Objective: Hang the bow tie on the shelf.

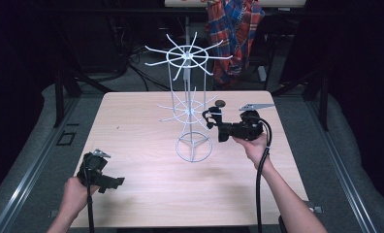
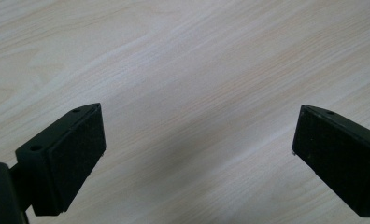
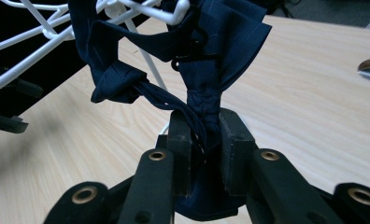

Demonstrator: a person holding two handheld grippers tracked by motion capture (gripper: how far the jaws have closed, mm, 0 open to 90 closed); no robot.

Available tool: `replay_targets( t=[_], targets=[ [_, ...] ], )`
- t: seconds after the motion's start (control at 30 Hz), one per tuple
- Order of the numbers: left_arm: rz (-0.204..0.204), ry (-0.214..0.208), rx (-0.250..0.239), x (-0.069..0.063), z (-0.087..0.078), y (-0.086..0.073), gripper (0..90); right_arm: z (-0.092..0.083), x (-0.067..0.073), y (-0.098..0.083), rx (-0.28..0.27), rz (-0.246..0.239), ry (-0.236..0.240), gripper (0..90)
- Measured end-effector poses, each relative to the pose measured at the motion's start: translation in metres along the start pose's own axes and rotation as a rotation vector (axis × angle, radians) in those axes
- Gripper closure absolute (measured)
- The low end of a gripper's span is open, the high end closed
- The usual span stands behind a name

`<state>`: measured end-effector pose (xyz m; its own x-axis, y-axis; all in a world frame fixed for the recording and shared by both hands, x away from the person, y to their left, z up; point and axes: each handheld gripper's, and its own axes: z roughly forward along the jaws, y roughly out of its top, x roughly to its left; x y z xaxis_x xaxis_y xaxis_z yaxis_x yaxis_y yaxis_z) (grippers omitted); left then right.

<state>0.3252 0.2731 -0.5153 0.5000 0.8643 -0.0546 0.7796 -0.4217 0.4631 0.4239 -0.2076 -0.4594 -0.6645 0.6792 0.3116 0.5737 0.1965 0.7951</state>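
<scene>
Closest to us in the right gripper view, our right gripper (image 3: 205, 140) has its jaws pinched on the knotted middle of a navy bow tie (image 3: 206, 56), with the cloth wings fanning out just beyond the jaw tips and a thin strap bunched between the pads. Directly ahead of the jaws, a small dark clasp on the bow tie seems to sit over one white prong of the wire rack (image 3: 141, 11), though we cannot tell from this angle whether it is truly hooked on or only resting against it.

That is where we think things could go wrong. If we let go before the clasp is seated, the bow tie would likely slide off the prong and drop to the table (image 1: 146, 194) below the jaws. If we pull sideways while gripping, the light rack (image 1: 192, 116) could tip on its ring base. The loose strap might also snag on a neighbouring prong.

Our left gripper (image 2: 197, 154) hangs with its jaws spread wide and nothing between them, with bare wood just beyond them, well apart from the rack, so it offers no steadying.
</scene>
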Motion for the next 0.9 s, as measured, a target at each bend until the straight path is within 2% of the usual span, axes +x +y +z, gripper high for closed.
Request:
replay_targets(
  t=[0.1, 0.23, 0.43, 0.6, 0.73, 0.9],
  targets=[
    [0.001, 0.001, 0.001, 0.0, 0.0, 0.0, 2.8, 0.006, -0.001, -0.001, 0.02, 0.024, 0.0, 76.6],
    [0.002, 0.0, 0.001, 0.0, 0.0, 0.0, 2.8, 0.009, -0.001, -0.003, 0.042, 0.029, -0.008, 76.5],
    [0.006, 0.0, -0.001, -0.001, 0.0, 0.0, 2.8, 0.012, 0.0, -0.003, 0.024, 0.047, -0.001, 76.3],
    [0.007, 0.002, 0.001, -0.001, 0.0, 0.0, 3.0, 0.014, 0.002, -0.004, 0.019, 0.042, -0.002, 76.1],
    [0.009, 0.004, 0.005, -0.001, 0.0, 0.0, 3.1, 0.017, 0.003, -0.005, 0.02, 0.031, -0.021, 76.1],
    [0.009, 0.01, 0.001, -0.002, -0.001, 0.0, 5.6, 0.021, 0.002, -0.007, 0.023, 0.042, -0.056, 76.1]
  ],
)
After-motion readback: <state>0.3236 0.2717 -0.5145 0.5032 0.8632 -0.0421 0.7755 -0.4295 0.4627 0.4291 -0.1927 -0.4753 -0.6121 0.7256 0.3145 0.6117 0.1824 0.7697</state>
